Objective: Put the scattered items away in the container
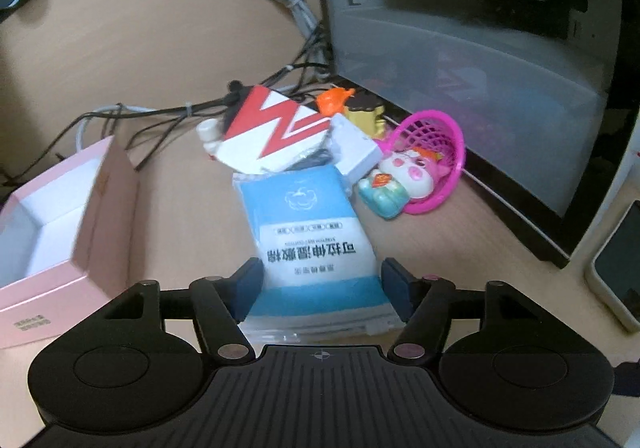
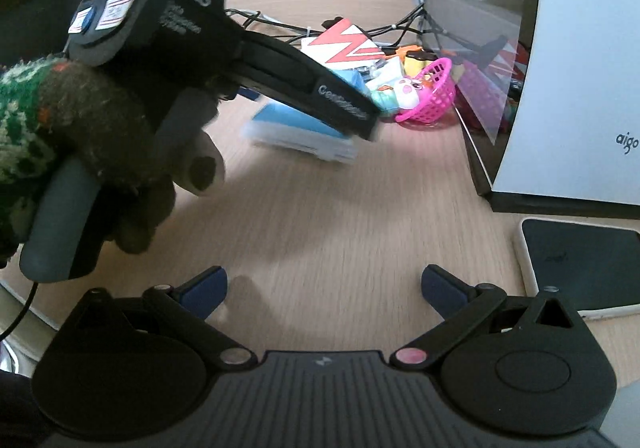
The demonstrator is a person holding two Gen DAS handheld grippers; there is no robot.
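Now we're clamping the left gripper (image 1: 320, 290) on the blue wipes pack (image 1: 310, 224), lifting it twd the pink box (image 1: 52, 232). Right gripper (image 2: 324, 288) is hanging apart over the table (image 2: 340, 207), empty, prob. waiting its turn.

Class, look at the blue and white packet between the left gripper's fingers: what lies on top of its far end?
A red and white box overlaps the far end of the blue and white packet. Something dark shows beneath the box; what it is stays hidden.

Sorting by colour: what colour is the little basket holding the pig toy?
Bright pink basket, clearest in the left wrist view.
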